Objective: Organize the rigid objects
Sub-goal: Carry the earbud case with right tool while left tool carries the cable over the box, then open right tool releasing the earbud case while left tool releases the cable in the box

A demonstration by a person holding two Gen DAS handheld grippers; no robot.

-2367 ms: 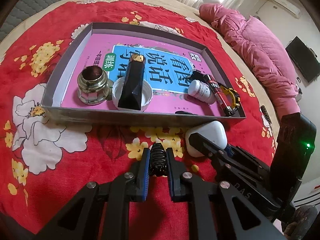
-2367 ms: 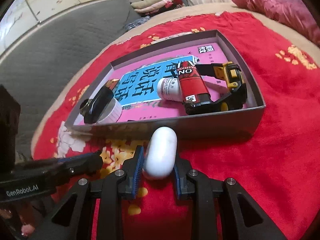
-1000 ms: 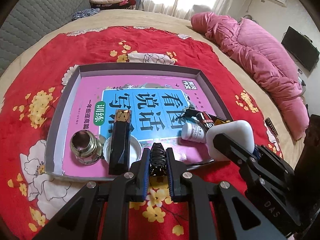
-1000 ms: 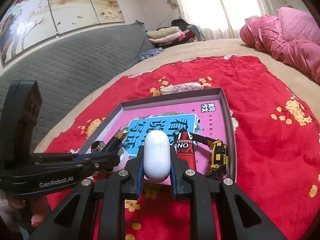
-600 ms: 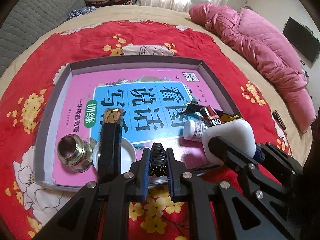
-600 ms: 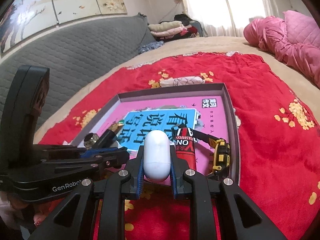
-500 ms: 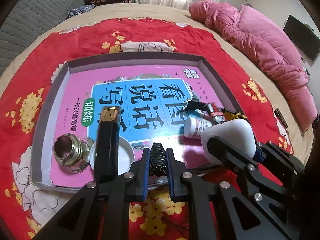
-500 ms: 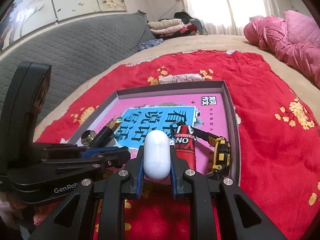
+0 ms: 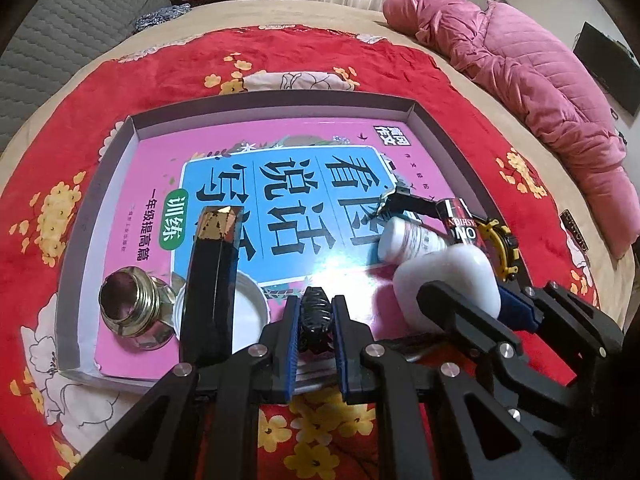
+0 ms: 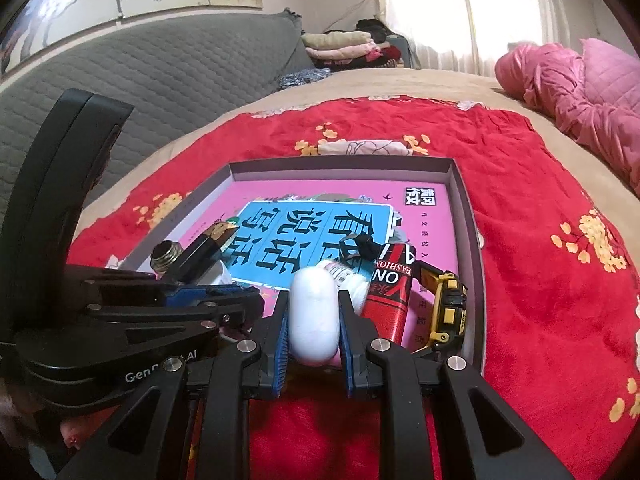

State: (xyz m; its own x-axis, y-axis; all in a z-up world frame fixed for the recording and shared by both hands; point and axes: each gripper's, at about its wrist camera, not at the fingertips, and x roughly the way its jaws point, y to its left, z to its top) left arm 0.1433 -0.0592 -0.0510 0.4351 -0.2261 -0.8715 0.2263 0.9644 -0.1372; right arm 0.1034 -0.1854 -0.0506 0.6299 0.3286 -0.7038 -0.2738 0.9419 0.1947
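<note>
Left gripper (image 9: 315, 312) clamps black hair clip (image 9: 316, 314) over tray (image 9: 448, 136) near edge. Right gripper (image 10: 314, 320) clamps white case (image 10: 314, 316) beside white bottle (image 9: 412, 238), red can (image 10: 390, 300), tape measure (image 10: 450, 312). Black box (image 9: 212, 280) on lid (image 9: 250, 316), jar (image 9: 132, 306) crowd left.

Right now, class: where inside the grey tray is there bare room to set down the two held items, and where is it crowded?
Free: the pink book cover's far half, up to the grey tray far wall. Crowded: the near-left corner with glass jar, white lid and black box, and the near-right corner with pill bottle, red can and tape measure.

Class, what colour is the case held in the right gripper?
White case; clearest in the right wrist view.
</note>
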